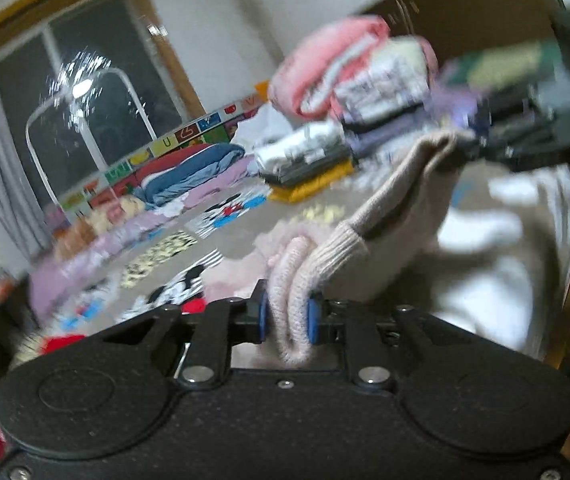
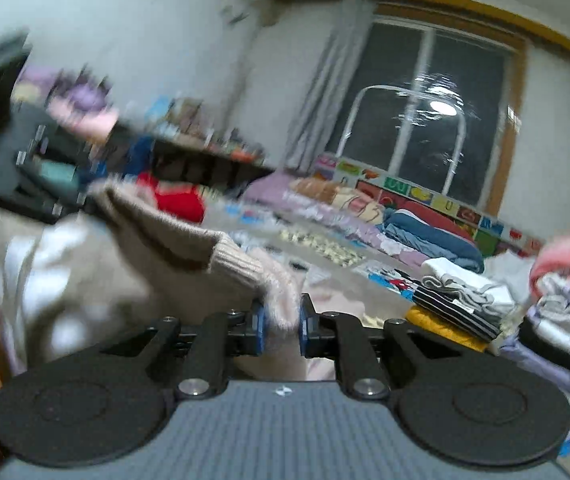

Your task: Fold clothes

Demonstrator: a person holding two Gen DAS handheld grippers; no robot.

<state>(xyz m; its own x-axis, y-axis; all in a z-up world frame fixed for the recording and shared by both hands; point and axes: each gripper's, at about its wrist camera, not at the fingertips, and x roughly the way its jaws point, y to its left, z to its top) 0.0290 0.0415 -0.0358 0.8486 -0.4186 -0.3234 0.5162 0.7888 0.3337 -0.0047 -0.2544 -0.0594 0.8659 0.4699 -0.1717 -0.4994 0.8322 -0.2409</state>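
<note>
A pale pink-beige knit sweater [image 1: 389, 224] with ribbed cuffs hangs stretched in the air between the two grippers. My left gripper [image 1: 288, 318] is shut on a bunched pink knit edge of it. My right gripper [image 2: 281, 322] is shut on another fuzzy knit edge of the sweater [image 2: 157, 256]. In the left wrist view the right gripper [image 1: 525, 136] shows at the upper right, holding the sweater's far end. In the right wrist view the left gripper [image 2: 33, 168] shows at the upper left. Both views are motion-blurred.
A stack of folded clothes [image 2: 457, 304] lies on the patterned floor mat [image 1: 173, 248]. A second pile with a pink top [image 1: 345, 80] stands near it. Bedding [image 2: 425, 232] lies along a window wall, with a white metal rack [image 2: 405, 120].
</note>
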